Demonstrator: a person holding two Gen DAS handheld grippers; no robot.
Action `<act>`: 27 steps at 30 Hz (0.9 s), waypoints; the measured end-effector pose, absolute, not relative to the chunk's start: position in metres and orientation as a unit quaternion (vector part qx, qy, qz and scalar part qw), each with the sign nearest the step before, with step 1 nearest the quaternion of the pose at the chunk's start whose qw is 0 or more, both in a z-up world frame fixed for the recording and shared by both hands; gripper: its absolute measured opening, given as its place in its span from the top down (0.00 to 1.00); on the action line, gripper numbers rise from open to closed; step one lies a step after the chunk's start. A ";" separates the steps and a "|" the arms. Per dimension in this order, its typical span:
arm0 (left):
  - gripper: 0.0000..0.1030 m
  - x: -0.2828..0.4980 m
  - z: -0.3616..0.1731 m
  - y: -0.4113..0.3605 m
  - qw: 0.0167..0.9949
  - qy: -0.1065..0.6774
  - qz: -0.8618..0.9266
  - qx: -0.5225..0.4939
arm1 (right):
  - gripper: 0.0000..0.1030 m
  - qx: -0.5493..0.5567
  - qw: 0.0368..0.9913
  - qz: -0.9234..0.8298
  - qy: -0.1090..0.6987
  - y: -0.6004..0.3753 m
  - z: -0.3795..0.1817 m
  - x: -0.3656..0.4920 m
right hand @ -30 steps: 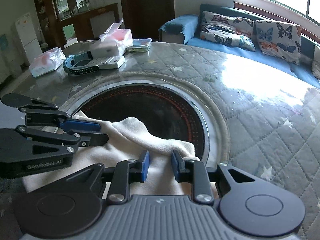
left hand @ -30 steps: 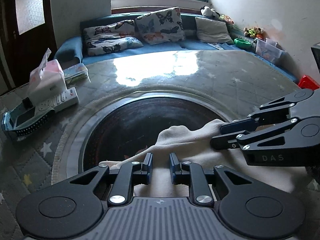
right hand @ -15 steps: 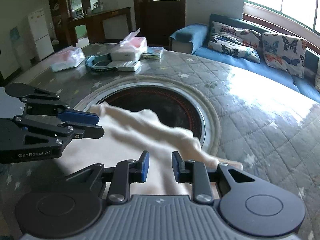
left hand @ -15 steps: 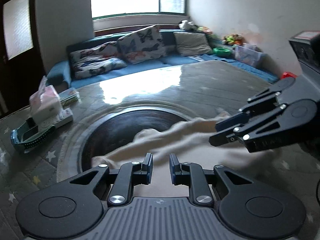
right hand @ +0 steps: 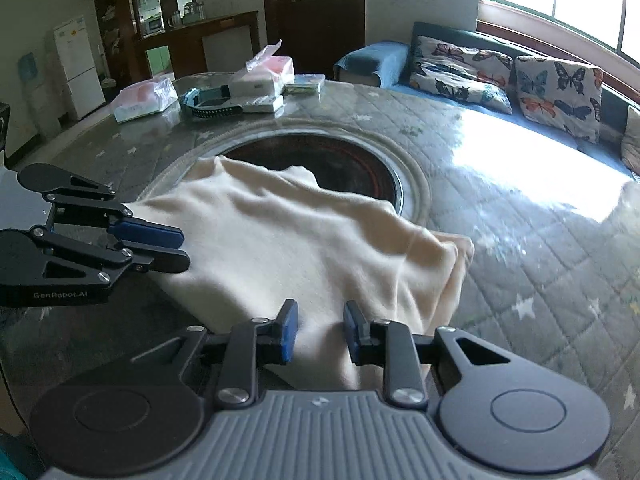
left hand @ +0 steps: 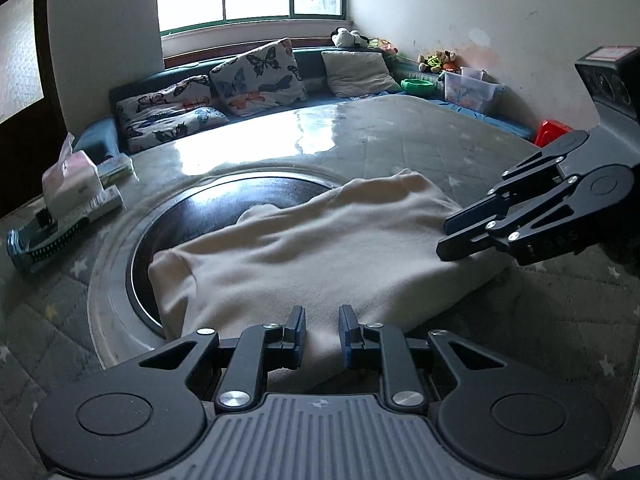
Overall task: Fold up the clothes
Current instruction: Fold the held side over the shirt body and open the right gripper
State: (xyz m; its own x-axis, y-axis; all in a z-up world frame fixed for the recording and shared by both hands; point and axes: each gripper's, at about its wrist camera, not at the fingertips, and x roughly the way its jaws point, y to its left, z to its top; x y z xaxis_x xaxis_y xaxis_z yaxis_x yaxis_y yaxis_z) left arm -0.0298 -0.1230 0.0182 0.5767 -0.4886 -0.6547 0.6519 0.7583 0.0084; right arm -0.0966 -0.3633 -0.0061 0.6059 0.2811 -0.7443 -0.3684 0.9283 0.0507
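Note:
A cream garment (left hand: 320, 248) hangs stretched between both grippers above the round table, its far edge trailing over the dark centre disc (left hand: 224, 208). My left gripper (left hand: 322, 336) is shut on the near hem, with cloth bunched between the blue pads. At the right, my right gripper (left hand: 452, 236) pinches the other corner. In the right wrist view the garment (right hand: 288, 240) spreads forward from my right gripper (right hand: 320, 332), which is shut on the hem, and a folded corner droops to the right. The left gripper (right hand: 176, 248) grips the left edge.
The table (right hand: 500, 216) has a quilted grey cover under glass. At its far side lie tissue packs (right hand: 144, 98), a white box (right hand: 260, 80) and a teal device (right hand: 208, 104). A blue sofa with butterfly cushions (left hand: 256, 80) runs below the window.
Both grippers have risen and drawn back with the garment. It went from a low bunched heap to a sheet stretched out between them, partly lifted off the table.

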 end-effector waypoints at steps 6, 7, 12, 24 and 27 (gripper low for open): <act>0.77 -0.026 0.027 -0.117 0.881 0.327 -0.322 0.113 | 0.76 -0.056 0.898 0.179 0.399 -0.367 0.003 -0.096; 0.77 -0.025 0.028 -0.115 0.883 0.326 -0.319 0.109 | 0.76 -0.056 0.900 0.178 0.395 -0.367 0.007 -0.095; 0.77 -0.017 0.031 -0.105 0.891 0.329 -0.298 0.092 | 0.75 -0.047 0.907 0.167 0.383 -0.369 0.011 -0.075; 0.77 0.001 0.031 -0.087 0.894 0.346 -0.277 0.067 | 0.76 -0.025 0.906 0.131 0.401 -0.379 -0.010 -0.038; 0.77 0.015 0.034 -0.091 0.898 0.343 -0.267 0.062 | 0.76 -0.023 0.909 0.134 0.394 -0.377 -0.006 -0.034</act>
